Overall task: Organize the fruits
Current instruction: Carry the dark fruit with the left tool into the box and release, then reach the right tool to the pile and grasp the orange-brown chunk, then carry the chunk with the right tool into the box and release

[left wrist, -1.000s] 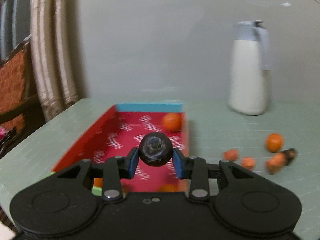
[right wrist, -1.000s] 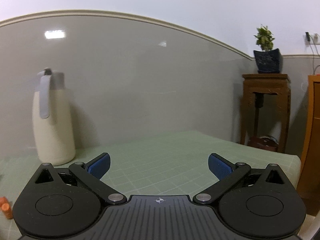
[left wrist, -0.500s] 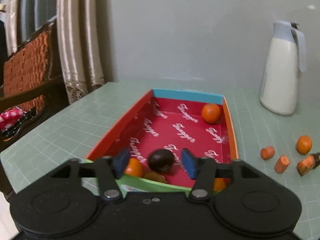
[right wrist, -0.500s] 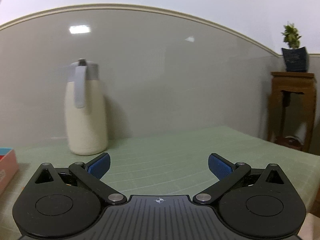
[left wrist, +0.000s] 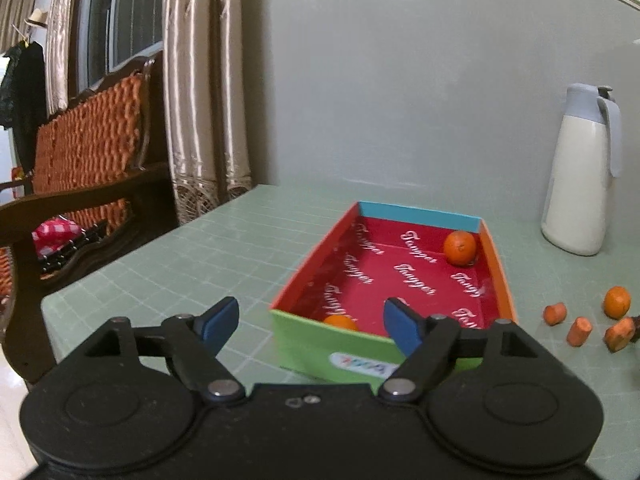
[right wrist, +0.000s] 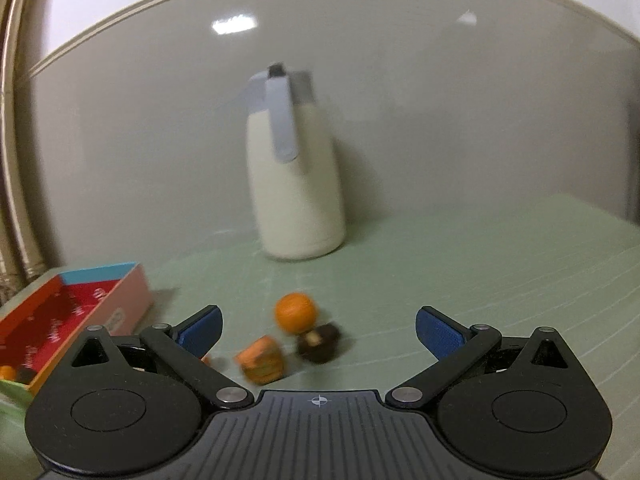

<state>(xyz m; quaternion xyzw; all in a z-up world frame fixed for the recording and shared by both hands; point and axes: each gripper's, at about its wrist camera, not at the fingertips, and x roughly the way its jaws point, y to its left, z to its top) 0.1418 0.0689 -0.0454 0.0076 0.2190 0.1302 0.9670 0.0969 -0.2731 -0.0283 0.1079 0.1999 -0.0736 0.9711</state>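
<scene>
Both jaws stand apart with nothing between them: the left gripper (left wrist: pixel 306 326) is opening its blue pads wider near the green end of the box (left wrist: pixel 340 346), and the right gripper (right wrist: pixel 318 330) is spread wide over the fruit lying loose on the table (right wrist: pixel 480 264). That box is long card, shiny red inside with white curly words, with one blue end wall and orange sides. Two round oranges show in it in the left view: one (left wrist: pixel 460 247) in the far corner and one (left wrist: pixel 340 322) peeking over the near wall. Right view shows something small and dark in the near corner too, too blurred to name. Outside the box, the left view shows one more round orange (left wrist: pixel 617 301) and three stubby orange chunks (left wrist: pixel 579 331) on the soft green mat with its grid lines. Close to the right gripper lie that orange, one chunk and a dark round fruit (right wrist: pixel 318 346) with a pale stem end. One tall smooth white jug (right wrist: pixel 296 176) with a grey lid and handle stands by the wall.
</scene>
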